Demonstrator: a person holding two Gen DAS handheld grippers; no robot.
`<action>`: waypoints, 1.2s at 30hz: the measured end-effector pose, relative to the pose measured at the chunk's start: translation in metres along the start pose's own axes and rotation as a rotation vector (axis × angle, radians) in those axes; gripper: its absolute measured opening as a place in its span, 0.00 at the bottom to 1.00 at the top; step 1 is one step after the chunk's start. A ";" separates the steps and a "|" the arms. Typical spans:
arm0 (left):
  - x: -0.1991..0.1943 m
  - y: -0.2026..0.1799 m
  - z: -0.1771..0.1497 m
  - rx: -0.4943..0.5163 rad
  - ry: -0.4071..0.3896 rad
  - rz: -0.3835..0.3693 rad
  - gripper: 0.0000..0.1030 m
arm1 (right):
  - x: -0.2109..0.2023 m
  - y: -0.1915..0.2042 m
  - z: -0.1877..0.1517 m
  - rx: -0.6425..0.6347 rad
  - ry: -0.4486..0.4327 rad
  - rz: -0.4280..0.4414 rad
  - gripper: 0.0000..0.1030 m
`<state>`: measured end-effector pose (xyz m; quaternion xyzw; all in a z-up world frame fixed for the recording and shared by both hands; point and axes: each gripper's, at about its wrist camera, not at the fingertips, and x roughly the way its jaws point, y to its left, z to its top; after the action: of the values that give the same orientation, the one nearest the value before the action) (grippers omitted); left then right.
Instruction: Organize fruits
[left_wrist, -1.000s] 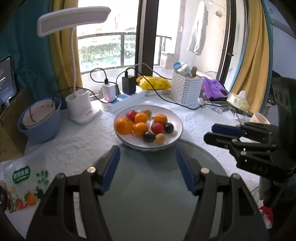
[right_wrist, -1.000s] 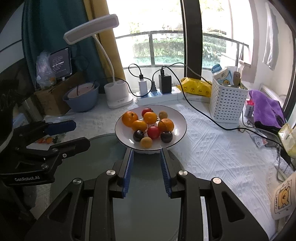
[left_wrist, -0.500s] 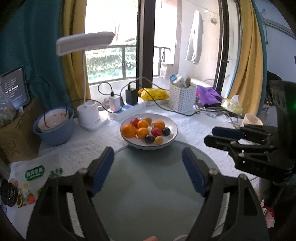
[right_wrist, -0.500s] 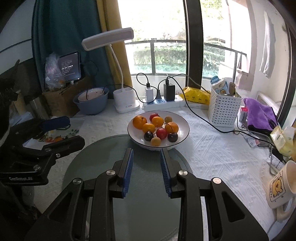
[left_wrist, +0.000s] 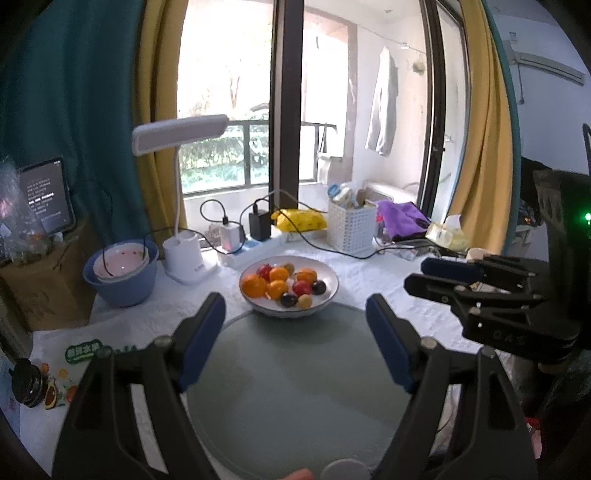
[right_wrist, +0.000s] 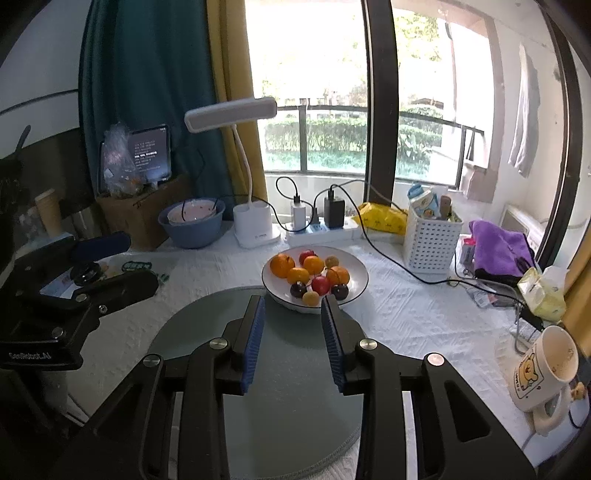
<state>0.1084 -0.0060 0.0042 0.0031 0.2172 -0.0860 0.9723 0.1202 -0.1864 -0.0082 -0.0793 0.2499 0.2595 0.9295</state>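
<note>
Two grippers hovering over the round grey mat (left_wrist: 295, 380), both holding nothing. Left gripper (left_wrist: 295, 343) jaws standing spread wide at lower centre of its view; right gripper (right_wrist: 291, 339) jaws sitting parted with a narrower gap. White plate (right_wrist: 354, 271) of fruits (right_wrist: 312, 275) lying mid-frame, beyond the mat's far edge, touching neither gripper. Desk lamp (right_wrist: 255, 221) standing behind it, upper left.

Glossy ceramic plate (right_wrist: 354, 275) on rough white cloth (right_wrist: 406, 314).
</note>
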 end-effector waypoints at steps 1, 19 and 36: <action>-0.003 -0.002 0.000 0.001 -0.008 0.003 0.77 | -0.004 0.001 0.000 -0.001 -0.007 -0.001 0.33; -0.061 -0.010 0.006 -0.028 -0.130 0.048 0.91 | -0.061 0.012 0.006 -0.005 -0.120 -0.048 0.57; -0.093 0.001 -0.004 -0.038 -0.184 0.079 0.93 | -0.081 0.026 -0.002 -0.017 -0.122 -0.091 0.58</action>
<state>0.0247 0.0110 0.0401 -0.0146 0.1285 -0.0432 0.9907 0.0453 -0.2004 0.0301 -0.0825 0.1865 0.2235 0.9531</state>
